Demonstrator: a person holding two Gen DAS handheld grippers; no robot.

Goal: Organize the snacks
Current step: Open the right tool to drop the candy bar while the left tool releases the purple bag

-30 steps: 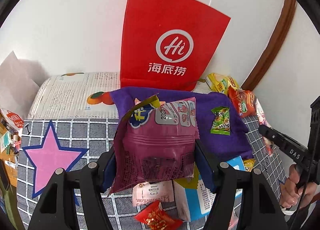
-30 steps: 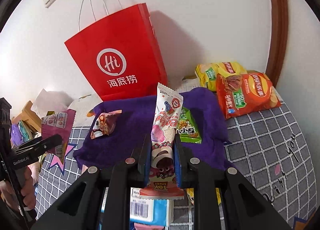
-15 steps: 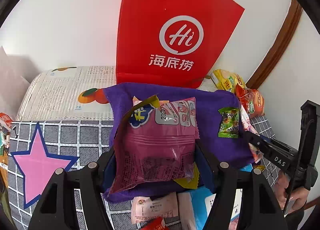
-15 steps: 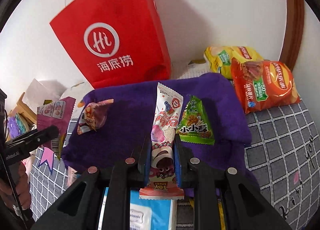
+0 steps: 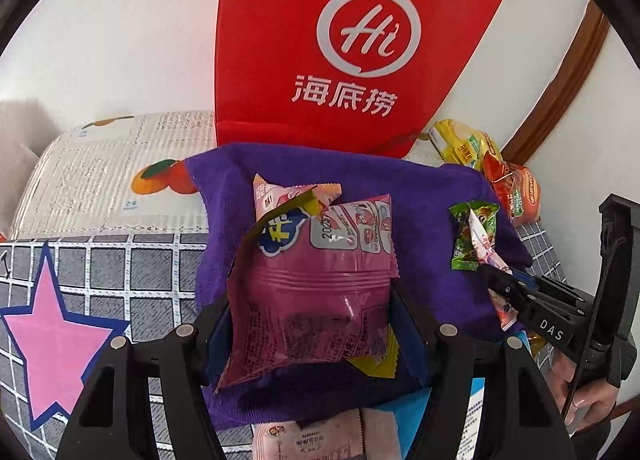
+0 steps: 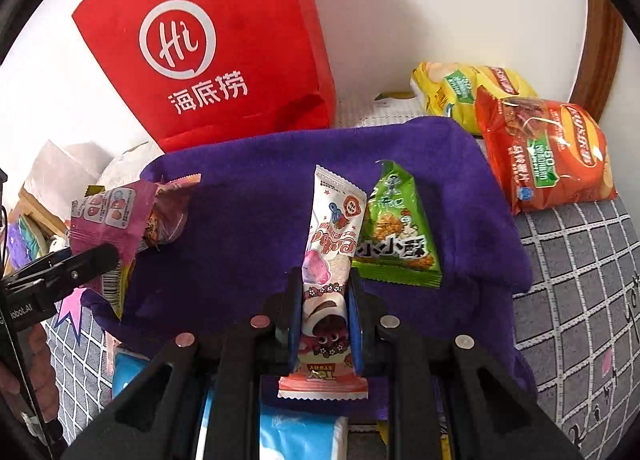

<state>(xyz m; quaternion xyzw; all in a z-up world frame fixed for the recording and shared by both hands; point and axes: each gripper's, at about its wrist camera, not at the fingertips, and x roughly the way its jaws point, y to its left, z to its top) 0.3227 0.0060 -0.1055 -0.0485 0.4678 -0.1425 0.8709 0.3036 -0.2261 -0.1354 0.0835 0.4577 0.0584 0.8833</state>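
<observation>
Bare purple towel [image 6: 260, 188] between both held packets.

Both views were brightly, evenly lit (soft shadows only); edges were bent and blackened by fisheye distortion.

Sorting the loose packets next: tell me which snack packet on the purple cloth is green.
The triangular green packet, lying free on the purple cloth right of the white packet. The others are pink or white.

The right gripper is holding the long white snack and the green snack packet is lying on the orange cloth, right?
Not quite: the cloth is purple, not orange. The right wrist view shows the green snack packet lying on it, and the right gripper does hold the long white snack.
</observation>
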